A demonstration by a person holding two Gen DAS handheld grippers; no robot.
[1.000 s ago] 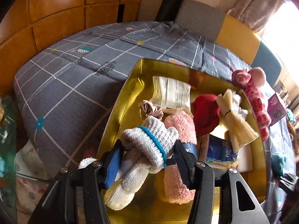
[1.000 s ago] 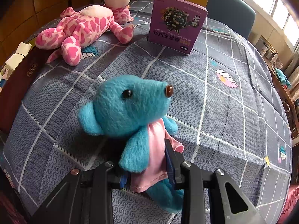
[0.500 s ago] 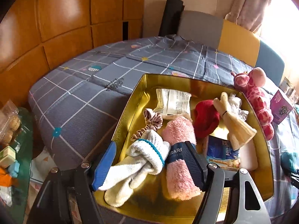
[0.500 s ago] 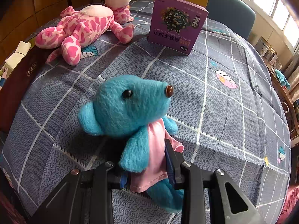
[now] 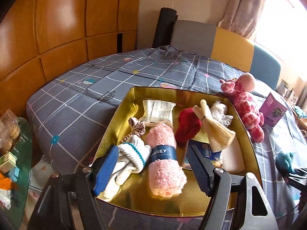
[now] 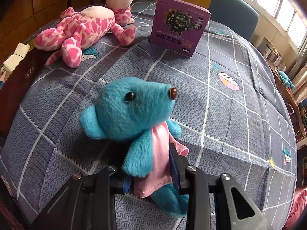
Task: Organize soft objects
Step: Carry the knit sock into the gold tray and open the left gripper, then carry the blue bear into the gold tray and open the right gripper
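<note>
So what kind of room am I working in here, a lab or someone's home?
Most likely a home, probably a dining or living area: a table under a patterned grey tablecloth, cushioned chairs pulled up to it, wood-panelled cabinets behind, and a curtain at a bright window.

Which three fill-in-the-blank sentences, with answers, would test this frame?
1. The right tongs are shut on a blue plush toy wearing a ____ garment.
2. The rolled white socks lie inside the ____ tin.
3. A dark blue paper band wraps the rolled ____ towel.
4. The purple box stands on the ____ checked cloth.

Missing words: pink; gold; pink; grey
</note>
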